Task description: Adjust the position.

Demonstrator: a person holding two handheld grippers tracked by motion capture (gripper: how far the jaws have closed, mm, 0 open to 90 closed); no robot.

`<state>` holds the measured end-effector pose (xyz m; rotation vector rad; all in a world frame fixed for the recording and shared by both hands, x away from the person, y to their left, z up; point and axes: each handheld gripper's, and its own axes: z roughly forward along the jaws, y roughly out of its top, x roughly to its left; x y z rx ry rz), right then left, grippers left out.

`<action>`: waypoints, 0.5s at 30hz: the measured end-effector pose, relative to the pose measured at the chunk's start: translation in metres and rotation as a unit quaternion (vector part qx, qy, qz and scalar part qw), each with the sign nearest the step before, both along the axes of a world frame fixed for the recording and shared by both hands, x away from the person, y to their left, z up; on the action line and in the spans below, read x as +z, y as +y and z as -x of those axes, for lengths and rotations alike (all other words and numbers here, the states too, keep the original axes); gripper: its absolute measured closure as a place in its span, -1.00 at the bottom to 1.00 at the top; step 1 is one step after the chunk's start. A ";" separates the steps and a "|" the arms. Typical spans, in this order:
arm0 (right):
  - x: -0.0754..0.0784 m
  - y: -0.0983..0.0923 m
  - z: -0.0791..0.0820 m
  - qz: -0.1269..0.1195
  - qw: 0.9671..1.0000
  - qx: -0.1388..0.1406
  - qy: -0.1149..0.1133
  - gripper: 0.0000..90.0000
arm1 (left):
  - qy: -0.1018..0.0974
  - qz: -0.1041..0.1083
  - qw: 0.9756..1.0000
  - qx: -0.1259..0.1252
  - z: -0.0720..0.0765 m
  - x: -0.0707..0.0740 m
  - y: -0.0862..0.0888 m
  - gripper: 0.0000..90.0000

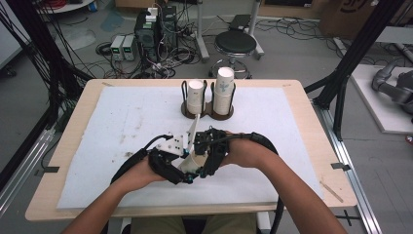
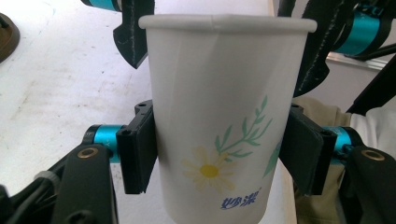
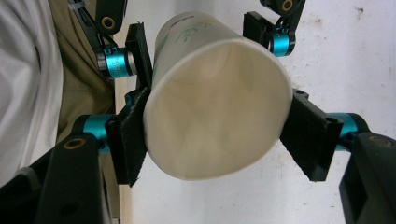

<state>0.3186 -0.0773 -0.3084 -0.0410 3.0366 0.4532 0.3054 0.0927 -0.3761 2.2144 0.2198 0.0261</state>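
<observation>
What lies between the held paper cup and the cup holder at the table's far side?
In the high view, bare white mat lies between the paper cup and the cup holder.

The paper cup (image 2: 210, 121) has blue writing low on its side, under the drawing of a yellow and white daisy. It is two Chinese signs that look like 妙洁. More faint green writing sits near the cup's bottom in the right gripper view, too small to read.

Left claw (image 1: 191, 171) and right claw (image 1: 197, 161) meeting, both clamped, forearms converging
</observation>
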 end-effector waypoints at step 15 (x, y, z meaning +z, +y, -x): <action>0.014 -0.020 -0.009 -0.177 0.982 -0.049 0.041 -0.57 | -0.003 0.077 0.997 0.032 0.001 -0.012 0.016 -0.25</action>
